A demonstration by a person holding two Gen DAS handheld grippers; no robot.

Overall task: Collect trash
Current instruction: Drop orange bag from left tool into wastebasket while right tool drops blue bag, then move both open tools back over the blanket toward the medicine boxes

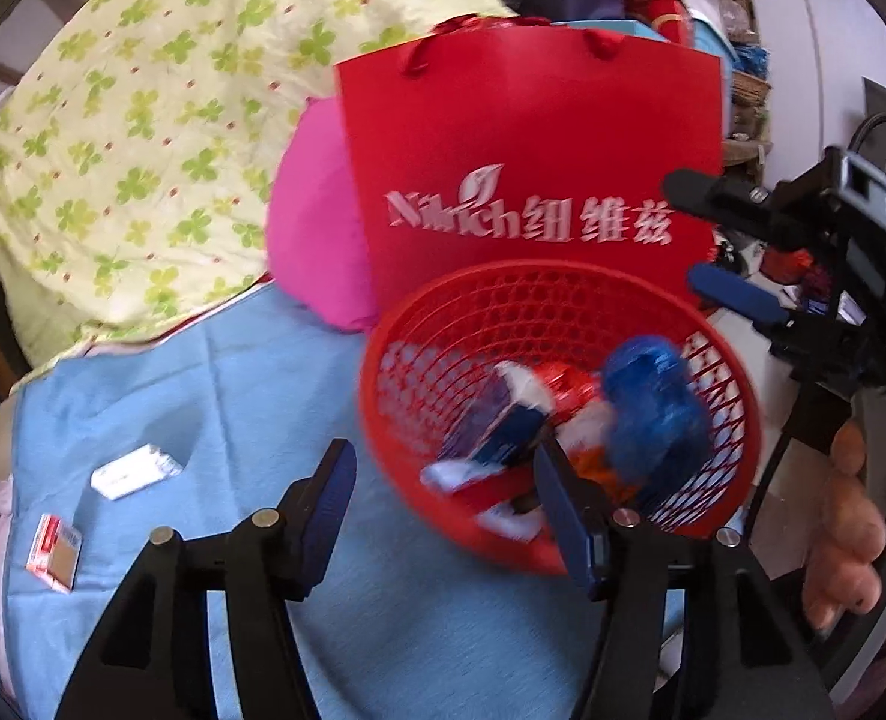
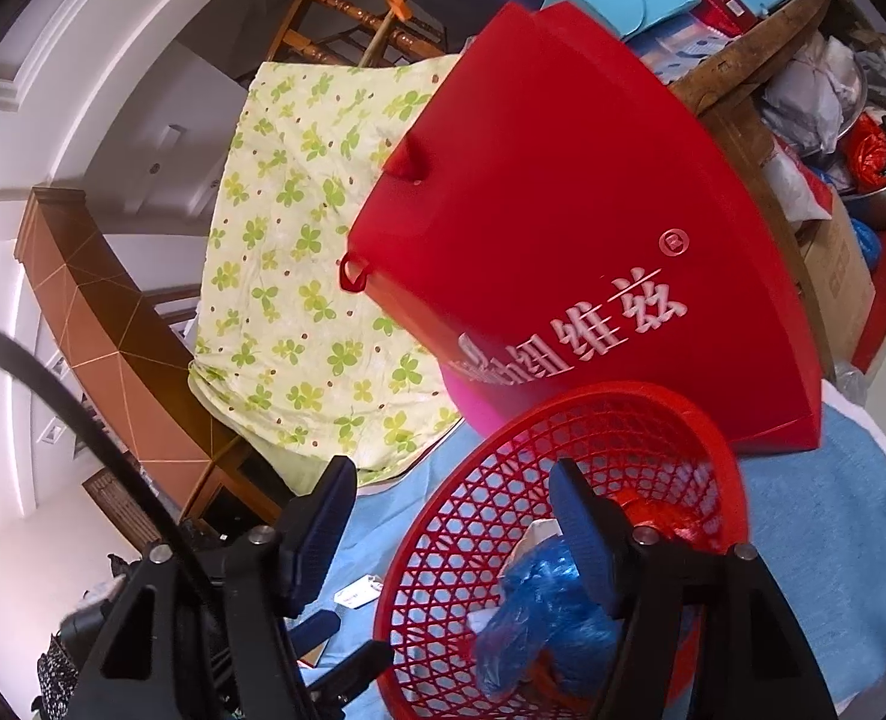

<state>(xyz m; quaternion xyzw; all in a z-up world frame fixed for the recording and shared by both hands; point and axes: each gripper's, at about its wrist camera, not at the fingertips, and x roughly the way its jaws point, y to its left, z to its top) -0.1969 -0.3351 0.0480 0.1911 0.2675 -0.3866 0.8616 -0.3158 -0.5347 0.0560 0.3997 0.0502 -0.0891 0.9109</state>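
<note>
— Why is the red mesh basket (image 1: pixel 563 414) parked against that red paper gift bag (image 1: pixel 527 162)?

— I'd guess so it stays handy on the blue cloth (image 1: pixel 203 372). Trash is already in it: a crumpled blue plastic bag (image 1: pixel 653 414) and some wrappers.

— And the grippers?

— The left gripper (image 1: pixel 443 504) has its fingers spread, nothing between them, right at the basket's rim. The right gripper (image 2: pixel 452 522) is spread too, straddling the rim and pinching nothing.

— What's left?

— A white packet (image 1: pixel 137 471) and a red-and-white carton (image 1: pixel 56 552), lying apart on the cloth.
</note>
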